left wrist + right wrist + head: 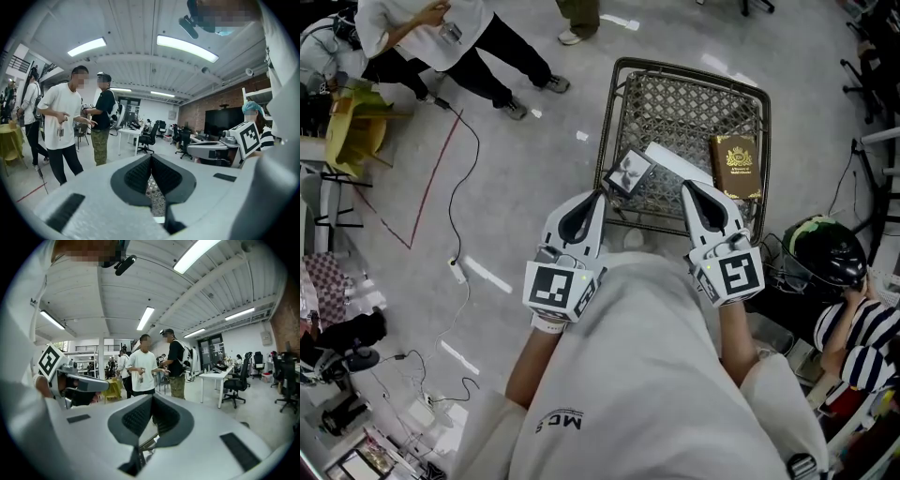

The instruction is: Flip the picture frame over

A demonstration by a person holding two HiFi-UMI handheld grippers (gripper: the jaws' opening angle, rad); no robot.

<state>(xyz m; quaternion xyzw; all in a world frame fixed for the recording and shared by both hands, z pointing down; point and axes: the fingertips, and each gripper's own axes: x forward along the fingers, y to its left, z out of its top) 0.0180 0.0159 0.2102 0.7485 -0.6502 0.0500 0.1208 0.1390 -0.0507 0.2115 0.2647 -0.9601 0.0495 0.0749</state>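
Observation:
A small black picture frame (pixel 628 172) lies picture side up near the front left of a metal mesh table (pixel 694 103). Both grippers are held side by side at my chest, pointing towards the table and short of the frame. My left gripper (pixel 596 197) has its tips just left of and below the frame; its jaws meet at the tip, holding nothing (pixel 151 159). My right gripper (pixel 687 187) is to the right of the frame, over the table's front edge, also shut and holding nothing (pixel 152 399).
A white sheet (pixel 677 161) and a brown book (pixel 736 166) lie on the mesh beside the frame. A black helmet (pixel 823 249) and a seated person in stripes (pixel 862 342) are on the right. Two people (pixel 455 42) stand at the far left, with a cable (pixel 459 187) across the floor.

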